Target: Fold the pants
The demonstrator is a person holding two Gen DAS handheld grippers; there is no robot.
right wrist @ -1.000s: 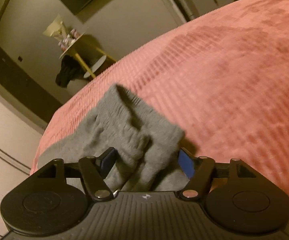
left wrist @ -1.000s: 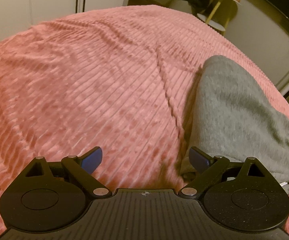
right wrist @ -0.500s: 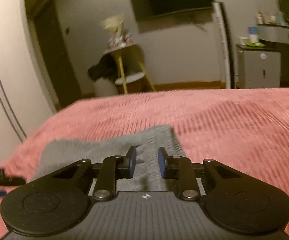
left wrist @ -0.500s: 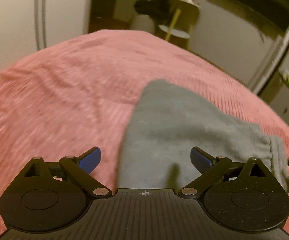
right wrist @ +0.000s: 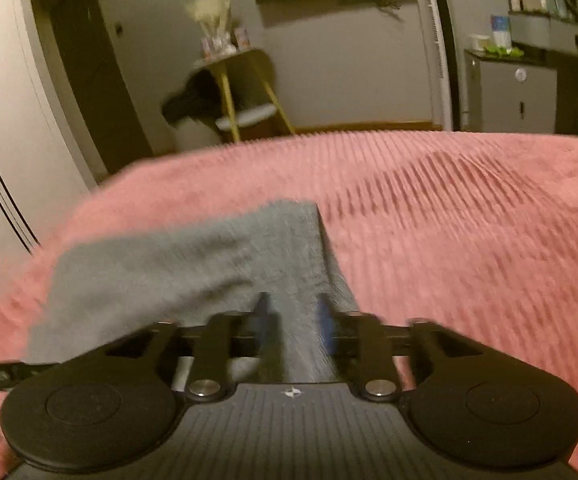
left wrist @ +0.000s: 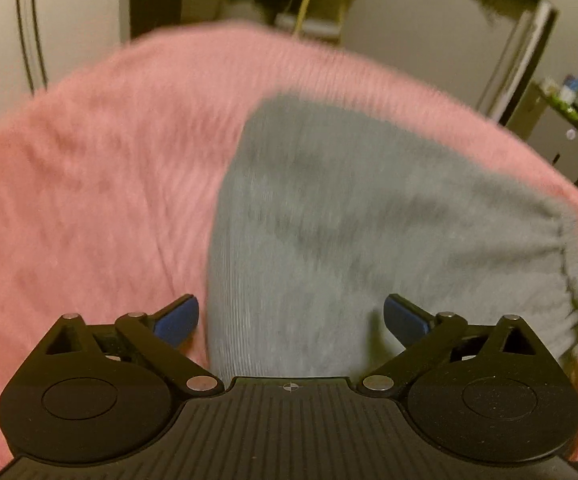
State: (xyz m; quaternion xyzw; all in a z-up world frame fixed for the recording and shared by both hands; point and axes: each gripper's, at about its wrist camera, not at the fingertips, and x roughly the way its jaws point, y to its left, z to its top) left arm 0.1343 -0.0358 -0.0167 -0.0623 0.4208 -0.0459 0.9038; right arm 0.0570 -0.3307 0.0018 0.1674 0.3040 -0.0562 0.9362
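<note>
Here the grey pants (left wrist: pixel 369 216) lie folded on the pink bedspread (left wrist: pixel 89 200), the left gripper (left wrist: pixel 291 316) over their near edge, jaws wide and empty. The right gripper (right wrist: pixel 293 320) has just been opening its jaws, cloth between them, apparently released. Best lift both clear without dragging the fold. Blur hides whether pads touch; the waistband's end is cut off.

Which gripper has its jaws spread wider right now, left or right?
The left gripper: its blue pads stand wide apart over the grey sweatpants. The right gripper shows a narrow gap.
</note>
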